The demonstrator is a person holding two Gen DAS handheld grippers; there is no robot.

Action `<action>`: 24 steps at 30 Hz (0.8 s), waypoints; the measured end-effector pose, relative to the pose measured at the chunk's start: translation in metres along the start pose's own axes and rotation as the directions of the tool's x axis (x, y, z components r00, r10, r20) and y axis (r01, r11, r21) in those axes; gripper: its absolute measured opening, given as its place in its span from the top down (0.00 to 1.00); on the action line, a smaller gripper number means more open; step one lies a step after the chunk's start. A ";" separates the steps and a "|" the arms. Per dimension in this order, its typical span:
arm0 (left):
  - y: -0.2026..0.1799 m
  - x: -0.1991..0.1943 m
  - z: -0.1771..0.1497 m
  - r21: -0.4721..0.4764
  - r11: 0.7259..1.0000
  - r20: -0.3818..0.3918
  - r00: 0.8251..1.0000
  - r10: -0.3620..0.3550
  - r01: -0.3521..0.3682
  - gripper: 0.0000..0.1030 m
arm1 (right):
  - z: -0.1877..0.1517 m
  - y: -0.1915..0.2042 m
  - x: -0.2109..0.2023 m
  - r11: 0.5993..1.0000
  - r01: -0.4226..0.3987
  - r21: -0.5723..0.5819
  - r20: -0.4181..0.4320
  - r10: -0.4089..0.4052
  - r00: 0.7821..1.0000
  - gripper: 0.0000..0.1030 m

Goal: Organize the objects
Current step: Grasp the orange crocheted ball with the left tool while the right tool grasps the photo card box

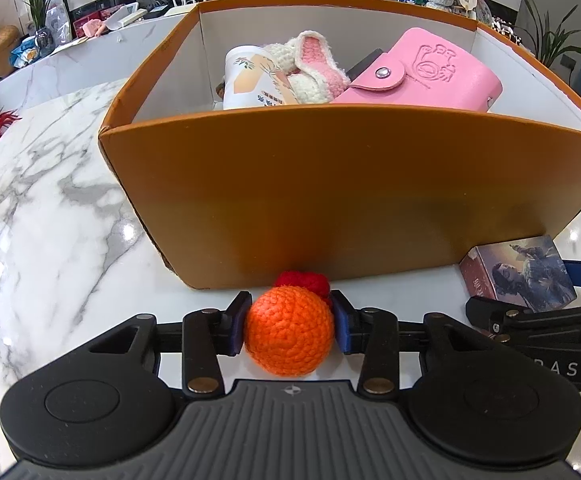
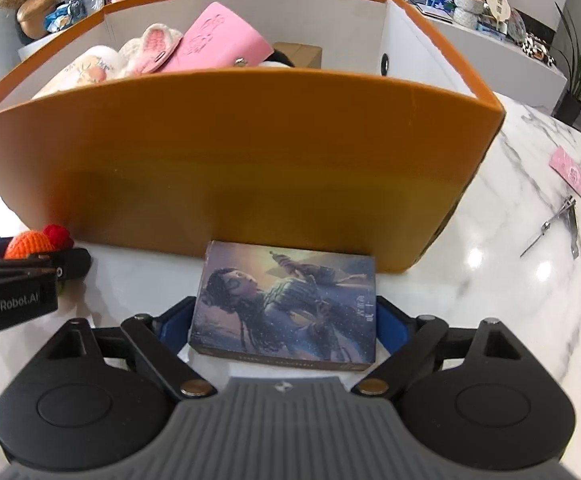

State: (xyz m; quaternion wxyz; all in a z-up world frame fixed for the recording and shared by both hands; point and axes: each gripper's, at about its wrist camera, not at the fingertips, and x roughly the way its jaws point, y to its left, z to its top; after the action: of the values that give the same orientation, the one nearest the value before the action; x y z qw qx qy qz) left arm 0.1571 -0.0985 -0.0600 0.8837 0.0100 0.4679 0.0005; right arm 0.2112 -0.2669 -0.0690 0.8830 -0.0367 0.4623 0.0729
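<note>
An orange crochet ball [image 1: 290,334] with a red knitted top [image 1: 302,280] rests on the marble table, right in front of the orange box [image 1: 330,184]. My left gripper [image 1: 290,320] is shut on it, with both blue pads against its sides. To its right lies a flat picture box [image 2: 286,300] with a painted figure, close to the orange box's [image 2: 230,160] front wall. My right gripper [image 2: 284,320] has a blue pad against each side of it. In the right wrist view the left gripper [image 2: 30,272] and the ball [image 2: 24,244] show at the far left.
Inside the orange box lie a pink wallet [image 1: 430,68], a white cup [image 1: 250,80] and a knitted pink-and-cream piece [image 1: 310,64]. On the table at the right are nail clippers [image 2: 562,220] and a pink card [image 2: 574,176]. Shelves with plants and clutter stand behind.
</note>
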 end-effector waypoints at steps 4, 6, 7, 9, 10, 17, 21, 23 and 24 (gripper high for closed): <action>0.000 0.000 -0.001 0.001 1.000 -0.002 1.000 0.002 -0.002 0.54 | -0.001 -0.002 0.002 1.000 -0.004 -0.003 0.001 0.004 1.000 0.12; -0.001 0.000 -0.001 0.007 1.000 -0.001 1.000 0.005 -0.005 0.54 | -0.002 -0.003 0.001 1.000 -0.004 -0.002 0.002 0.004 1.000 0.12; -0.001 0.000 0.000 0.009 1.000 -0.001 1.000 0.006 -0.006 0.54 | -0.002 -0.004 0.002 1.000 -0.005 -0.002 0.002 0.005 1.000 0.12; -0.002 0.000 -0.001 0.013 1.000 -0.001 1.000 0.008 -0.008 0.54 | -0.001 -0.004 0.002 1.000 -0.005 -0.002 0.002 0.005 1.000 0.12; -0.002 0.000 -0.001 0.015 1.000 -0.001 1.000 0.008 -0.008 0.54 | -0.001 -0.003 0.002 1.000 -0.005 -0.003 0.001 0.005 1.000 0.12; -0.004 -0.001 0.000 0.025 1.000 -0.003 1.000 0.009 -0.009 0.54 | -0.003 -0.007 0.001 1.000 -0.010 0.000 -0.001 0.010 1.000 0.12; -0.006 -0.005 0.000 0.033 0.999 0.006 1.000 0.004 -0.004 0.54 | 0.001 -0.007 0.000 1.000 -0.021 0.001 -0.006 0.021 1.000 0.13; -0.008 -0.007 0.000 0.041 0.999 0.011 1.000 0.005 -0.005 0.54 | 0.001 -0.007 0.000 1.000 -0.025 -0.001 -0.008 0.025 1.000 0.13; -0.008 -0.007 0.000 0.043 0.999 0.013 1.000 0.004 -0.005 0.54 | 0.002 -0.007 -0.001 1.000 -0.026 -0.004 -0.008 0.026 1.000 0.13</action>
State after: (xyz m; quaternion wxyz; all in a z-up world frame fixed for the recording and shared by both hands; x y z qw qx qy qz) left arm 0.1529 -0.1066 -0.0539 0.8862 0.0302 0.4622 -0.0077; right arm 0.2133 -0.2741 -0.0674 0.8799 -0.0329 0.4663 0.0854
